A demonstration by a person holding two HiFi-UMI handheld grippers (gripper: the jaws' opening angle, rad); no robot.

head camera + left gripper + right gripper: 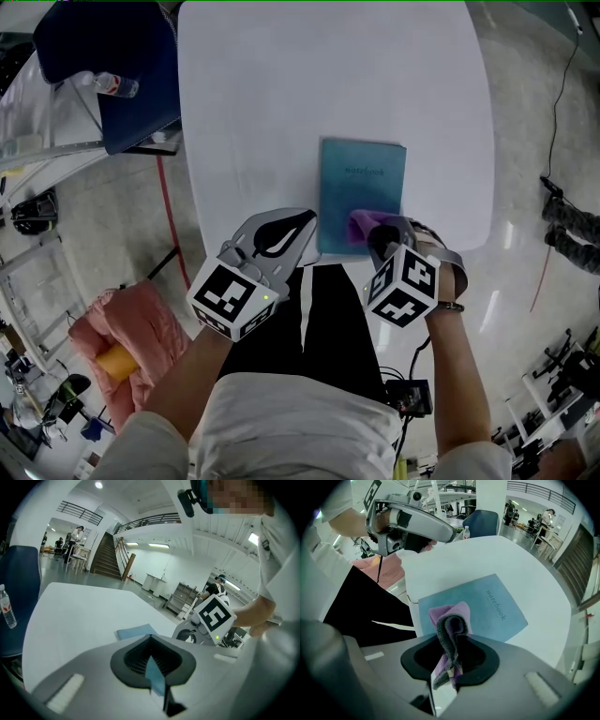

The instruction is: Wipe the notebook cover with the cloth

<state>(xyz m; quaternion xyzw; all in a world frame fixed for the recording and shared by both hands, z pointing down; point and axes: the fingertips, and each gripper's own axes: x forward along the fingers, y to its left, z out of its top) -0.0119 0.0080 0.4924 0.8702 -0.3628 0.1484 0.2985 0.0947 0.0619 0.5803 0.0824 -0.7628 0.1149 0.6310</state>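
Observation:
A teal notebook (361, 183) lies closed on the white table (281, 94), near its front edge. My right gripper (375, 232) is shut on a purple cloth (361, 223) with a grey side, bunched over the notebook's near edge. The right gripper view shows the cloth (449, 620) standing up between the jaws, with the notebook (487, 604) just beyond. My left gripper (309, 220) is shut, its tips at the notebook's near left edge. In the left gripper view only a thin blue sliver shows between the jaws, and the notebook (136, 631) lies ahead.
A blue chair (131, 66) with a water bottle (117, 86) stands left of the table. A pink bundle (131, 337) sits on the floor at the lower left. The person's body is against the table's front edge. More people stand far off in the hall.

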